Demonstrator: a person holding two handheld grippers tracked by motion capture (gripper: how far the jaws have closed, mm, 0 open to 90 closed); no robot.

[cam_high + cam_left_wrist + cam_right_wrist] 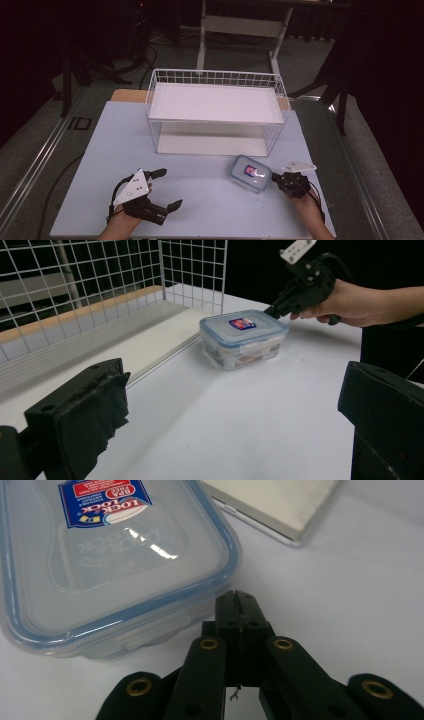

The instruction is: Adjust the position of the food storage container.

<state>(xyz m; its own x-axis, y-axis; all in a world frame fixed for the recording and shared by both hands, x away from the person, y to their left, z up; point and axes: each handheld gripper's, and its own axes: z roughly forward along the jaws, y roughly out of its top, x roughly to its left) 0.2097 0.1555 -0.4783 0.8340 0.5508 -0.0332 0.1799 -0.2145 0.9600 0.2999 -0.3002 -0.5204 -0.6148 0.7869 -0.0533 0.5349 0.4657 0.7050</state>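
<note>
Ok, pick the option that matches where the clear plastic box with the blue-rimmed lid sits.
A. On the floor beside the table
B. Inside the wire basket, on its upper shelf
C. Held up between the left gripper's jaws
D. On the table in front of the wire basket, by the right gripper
D: the clear plastic box rests on the table in front of the wire basket, with the right gripper, its jaws together, at its edge.
</note>
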